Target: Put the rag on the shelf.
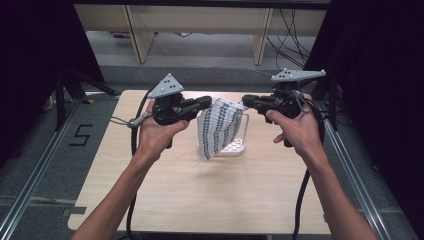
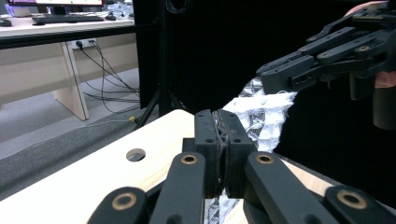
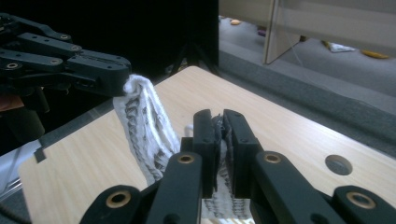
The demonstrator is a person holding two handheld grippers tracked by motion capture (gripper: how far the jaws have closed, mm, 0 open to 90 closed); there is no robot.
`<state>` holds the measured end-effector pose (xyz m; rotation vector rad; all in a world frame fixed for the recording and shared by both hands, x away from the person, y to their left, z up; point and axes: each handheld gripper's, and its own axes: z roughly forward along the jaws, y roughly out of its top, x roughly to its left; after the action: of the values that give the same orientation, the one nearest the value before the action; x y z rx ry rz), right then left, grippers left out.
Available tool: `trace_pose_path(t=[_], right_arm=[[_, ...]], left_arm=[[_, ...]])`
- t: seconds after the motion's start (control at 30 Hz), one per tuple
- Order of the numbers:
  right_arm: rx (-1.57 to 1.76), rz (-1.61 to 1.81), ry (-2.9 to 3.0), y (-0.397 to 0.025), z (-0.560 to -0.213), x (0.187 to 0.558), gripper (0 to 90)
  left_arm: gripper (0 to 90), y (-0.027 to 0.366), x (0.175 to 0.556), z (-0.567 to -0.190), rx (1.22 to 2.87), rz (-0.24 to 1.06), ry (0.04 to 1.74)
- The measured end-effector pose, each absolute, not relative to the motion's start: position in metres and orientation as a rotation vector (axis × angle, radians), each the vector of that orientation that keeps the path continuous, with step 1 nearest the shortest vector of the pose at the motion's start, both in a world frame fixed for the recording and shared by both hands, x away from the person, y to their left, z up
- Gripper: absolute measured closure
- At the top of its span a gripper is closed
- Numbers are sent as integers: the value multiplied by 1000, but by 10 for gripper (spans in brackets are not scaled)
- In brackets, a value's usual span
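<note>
A white cloth with dark checked lines (image 1: 219, 127) hangs above the wooden table (image 1: 165, 200), stretched between both grippers. My left gripper (image 1: 207, 103) is shut on its left top corner, and my right gripper (image 1: 246, 102) is shut on its right top corner. In the left gripper view the jaws pinch the cloth (image 2: 261, 119) at my left gripper (image 2: 219, 122), and the right gripper (image 2: 267, 80) holds the far corner. In the right gripper view my right gripper (image 3: 219, 122) clamps the cloth (image 3: 144, 126), whose other corner sits in the left gripper (image 3: 122, 73).
A white tray (image 1: 235, 146) sits on the table right behind and below the hanging cloth. Black curtains stand at both sides. Wooden desk legs and cables lie on the floor beyond the table's far edge. A round hole (image 2: 136, 154) is in the tabletop.
</note>
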<state>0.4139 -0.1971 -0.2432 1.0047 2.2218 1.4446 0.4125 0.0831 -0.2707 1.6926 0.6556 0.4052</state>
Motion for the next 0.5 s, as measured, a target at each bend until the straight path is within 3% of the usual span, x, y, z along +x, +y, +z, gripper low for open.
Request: trace_pose_path(t=[0.5], right_arm=[[1069,1418,2150,-196,-233,442,844]], left_arm=[[872,72,452,-261,1672,435,711]])
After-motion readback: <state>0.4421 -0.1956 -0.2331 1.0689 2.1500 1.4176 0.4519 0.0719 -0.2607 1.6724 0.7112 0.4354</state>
